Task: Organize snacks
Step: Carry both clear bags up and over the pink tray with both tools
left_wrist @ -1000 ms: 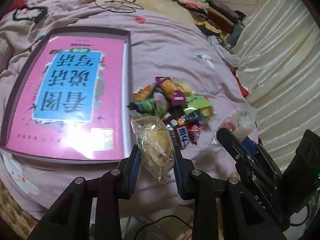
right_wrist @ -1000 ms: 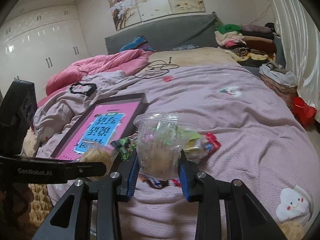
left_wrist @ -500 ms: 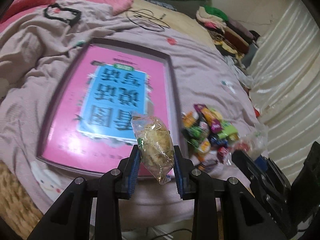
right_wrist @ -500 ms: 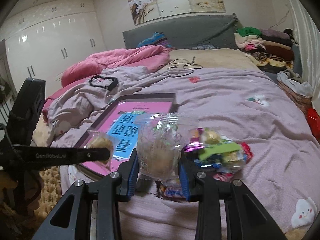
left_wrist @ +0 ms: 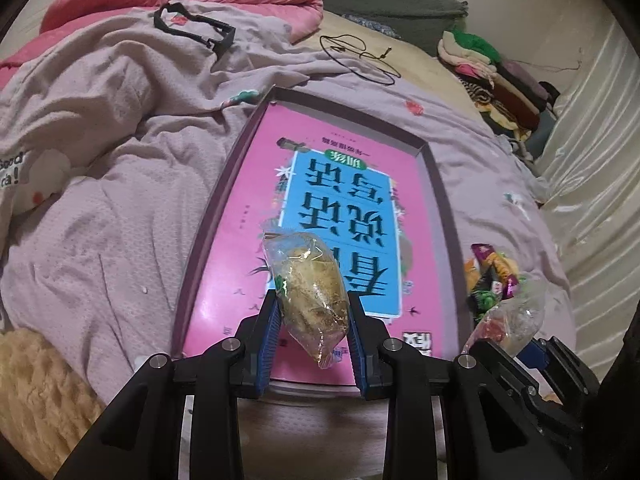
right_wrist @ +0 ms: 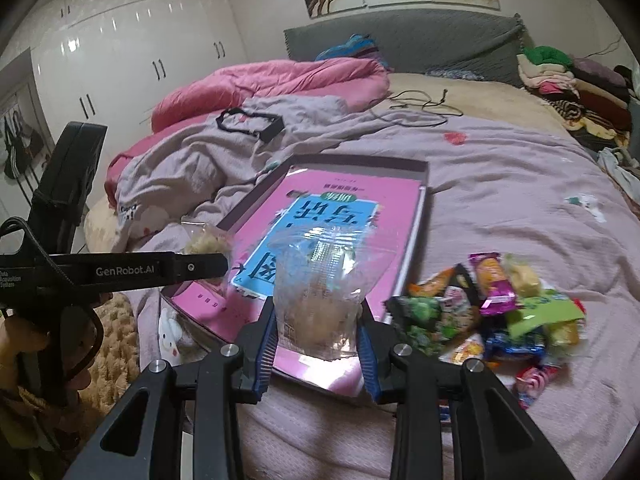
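Note:
My left gripper point(left_wrist: 314, 312) is shut on a clear packet of brown crumbly pastry point(left_wrist: 310, 286) and holds it over the near end of a shallow purple box lid point(left_wrist: 436, 184) lined with a pink and blue sheet. My right gripper point(right_wrist: 318, 320) is shut on a second clear pastry packet point(right_wrist: 320, 300) above the lid's near right corner point(right_wrist: 412, 264). The left gripper and its packet also show in the right wrist view point(right_wrist: 206, 242). A pile of bright wrapped snacks point(right_wrist: 492, 308) lies on the bedspread right of the lid; it also shows in the left wrist view point(left_wrist: 494, 276).
The bed carries a lilac spread point(right_wrist: 520, 184), a rumpled pink duvet point(right_wrist: 280, 80), a black frame-like part point(right_wrist: 250, 124) and a black cable point(right_wrist: 420, 104). Folded clothes point(right_wrist: 568, 80) are stacked at the far right. A tan rug point(right_wrist: 116, 344) lies below the bed's edge.
Both grippers have moved left with their packets, from over the snack pile to over the pink box lid. Both stayed shut.

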